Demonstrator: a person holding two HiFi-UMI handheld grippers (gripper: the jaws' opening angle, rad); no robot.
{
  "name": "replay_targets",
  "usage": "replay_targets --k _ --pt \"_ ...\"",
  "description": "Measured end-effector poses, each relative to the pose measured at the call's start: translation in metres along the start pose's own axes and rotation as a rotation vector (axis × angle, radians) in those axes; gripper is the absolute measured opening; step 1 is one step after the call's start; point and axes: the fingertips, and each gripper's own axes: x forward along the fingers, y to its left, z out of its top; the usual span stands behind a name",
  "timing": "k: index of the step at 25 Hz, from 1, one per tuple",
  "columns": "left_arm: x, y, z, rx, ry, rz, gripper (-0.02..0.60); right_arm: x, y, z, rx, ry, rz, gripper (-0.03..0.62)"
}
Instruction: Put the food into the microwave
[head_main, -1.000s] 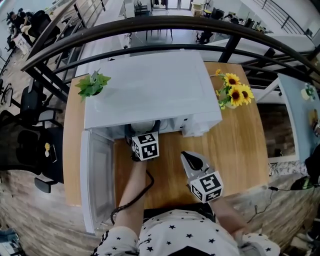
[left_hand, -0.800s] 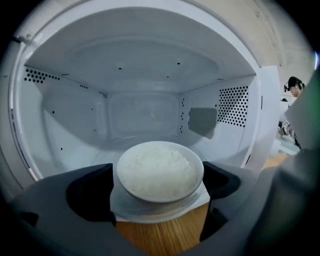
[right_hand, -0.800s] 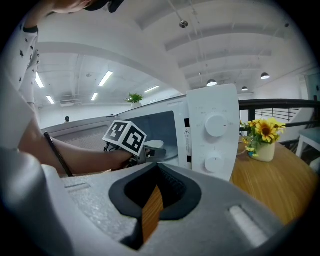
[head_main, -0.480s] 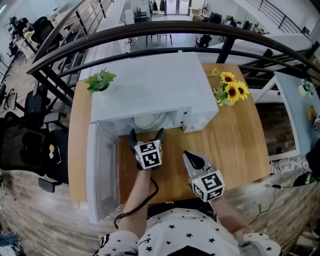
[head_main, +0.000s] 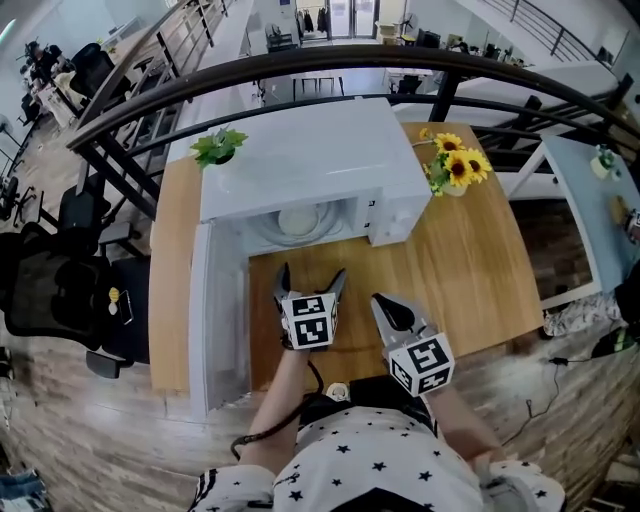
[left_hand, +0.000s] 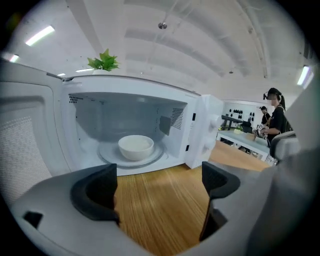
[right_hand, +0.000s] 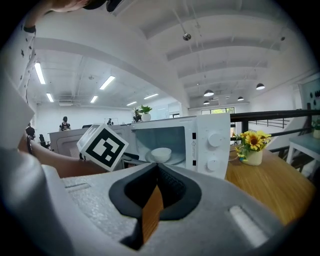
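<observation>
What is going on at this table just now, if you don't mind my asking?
A person holds a gripper in each hand before a white microwave whose door stands open. A white bowl sits on the turntable inside. The left gripper hangs over the wooden table in front of the opening, jaws apart and empty. The right gripper, beside it, has its jaws together on nothing. The door is not yet closed.

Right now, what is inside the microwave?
A white bowl sits on the round turntable inside the open microwave. The bowl's rim hides its contents, so I cannot tell whether food is in it.
</observation>
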Motion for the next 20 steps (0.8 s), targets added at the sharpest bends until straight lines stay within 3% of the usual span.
replay_targets --k 7,10,13,16,20 --pt "-0.048 -0.022 -0.010 0.023 -0.012 -0.079 0.522 -0.022 0.020 -0.001 -0.001 -0.025 -0.029 0.006" --pt "-0.070 -0.026 -0.012 0.030 -0.027 -0.083 0.492 -0.031 0.029 0.000 -0.002 -0.043 -0.040 0.006" --pt "-0.092 -0.025 -0.012 0.026 -0.056 -0.074 0.409 -0.040 0.039 0.001 -0.003 -0.057 -0.052 0.006" --pt "-0.113 -0.026 -0.012 0.033 -0.078 -0.069 0.285 -0.048 0.048 0.000 -0.004 -0.069 -0.062 0.006" --pt "-0.140 -0.026 -0.014 0.038 -0.101 -0.069 0.199 -0.060 0.059 -0.001 0.000 -0.089 -0.077 0.006"
